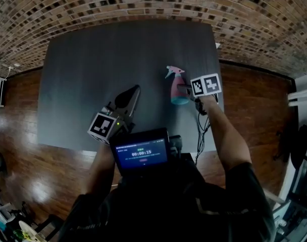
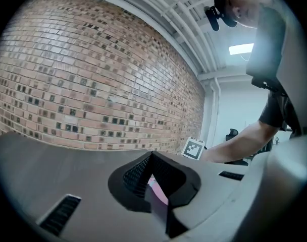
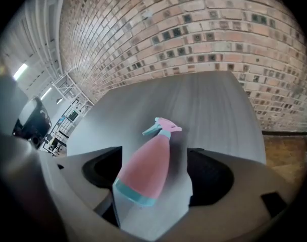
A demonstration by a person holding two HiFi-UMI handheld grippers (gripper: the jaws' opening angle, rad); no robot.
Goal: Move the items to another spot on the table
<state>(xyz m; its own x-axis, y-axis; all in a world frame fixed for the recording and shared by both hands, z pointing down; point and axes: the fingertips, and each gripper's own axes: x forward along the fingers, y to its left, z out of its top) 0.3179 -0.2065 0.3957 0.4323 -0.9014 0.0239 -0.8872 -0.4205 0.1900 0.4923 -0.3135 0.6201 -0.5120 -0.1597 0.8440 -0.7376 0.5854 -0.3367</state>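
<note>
A pink spray bottle point(image 1: 177, 88) with a teal base band and teal trigger stands on the dark grey table point(image 1: 88, 69), right of centre. My right gripper point(image 1: 186, 91) is just right of it. In the right gripper view the bottle point(image 3: 146, 168) sits between the wide-open jaws of this gripper point(image 3: 154, 156), and neither pad presses on it. My left gripper point(image 1: 134, 91) hovers over the table's front middle with its black jaws closed to a point. In the left gripper view that gripper point(image 2: 151, 158) holds nothing, and only a sliver of pink shows behind the tips.
Black cables point(image 1: 201, 121) hang off the table's front right edge. A screen device point(image 1: 142, 153) sits at my chest. Wooden floor point(image 1: 254, 100) surrounds the table, with a brick wall point(image 1: 153, 1) behind. The right arm point(image 2: 234, 144) and its marker cube point(image 2: 194, 148) show in the left gripper view.
</note>
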